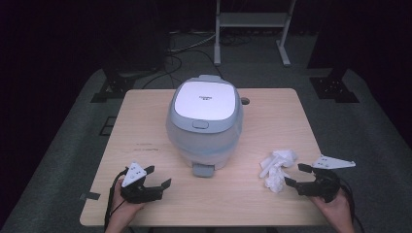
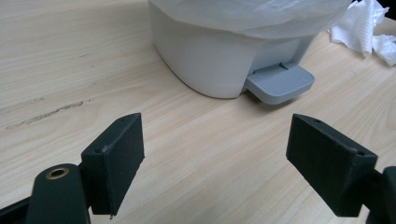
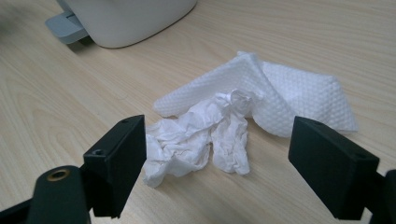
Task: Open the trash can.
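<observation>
Two claws, both wide, empty. Right claw (image 1: 295, 175) sits just beside the crumpled tissues (image 3: 224, 126) on the counter (image 1: 145, 116), right of the pedal bin (image 1: 204, 121). Tissues look light, soft, floppy; pinch the scrunched middle. Left claw (image 1: 158, 176) faces the pedal (image 2: 280, 83).

Two black hand-held grippers, the left gripper (image 1: 156, 177) and the right gripper (image 1: 297, 175), sat near the white pedal bin (image 1: 204, 124), each topped by a grey three-cornered plate and trailing a black cable toward the table edge nearest the person. In both gripper views the jaws were blocky matte-black pads with small screw holes on their upper faces. A brass-coloured ring was set into the rounded black mount beside the left-hand pad.
</observation>
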{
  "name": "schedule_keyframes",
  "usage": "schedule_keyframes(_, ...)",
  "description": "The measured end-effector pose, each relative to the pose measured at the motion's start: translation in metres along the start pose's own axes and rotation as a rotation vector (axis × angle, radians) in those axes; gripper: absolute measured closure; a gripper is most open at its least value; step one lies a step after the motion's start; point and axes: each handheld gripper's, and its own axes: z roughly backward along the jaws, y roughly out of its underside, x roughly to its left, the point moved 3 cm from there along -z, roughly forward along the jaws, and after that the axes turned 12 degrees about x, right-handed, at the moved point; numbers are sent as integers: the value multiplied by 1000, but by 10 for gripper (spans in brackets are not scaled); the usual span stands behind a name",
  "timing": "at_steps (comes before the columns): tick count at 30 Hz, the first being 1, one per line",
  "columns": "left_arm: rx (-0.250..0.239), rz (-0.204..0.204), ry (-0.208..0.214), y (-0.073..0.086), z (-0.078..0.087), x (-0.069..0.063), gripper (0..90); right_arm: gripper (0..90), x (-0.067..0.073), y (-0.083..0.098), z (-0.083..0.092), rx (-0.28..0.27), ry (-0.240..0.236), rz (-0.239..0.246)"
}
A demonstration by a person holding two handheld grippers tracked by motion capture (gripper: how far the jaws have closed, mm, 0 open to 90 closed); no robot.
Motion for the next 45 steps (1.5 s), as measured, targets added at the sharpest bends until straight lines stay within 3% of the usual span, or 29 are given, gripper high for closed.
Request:
schedule_keyframes(7,0,-13,19,-6,-5,-6,184,181,-4,2,-1,-3,-10,-13)
schedule_keyframes(45,18,-106,125,-38,-30,-39,184,181,1,0,-3,12,-8,5)
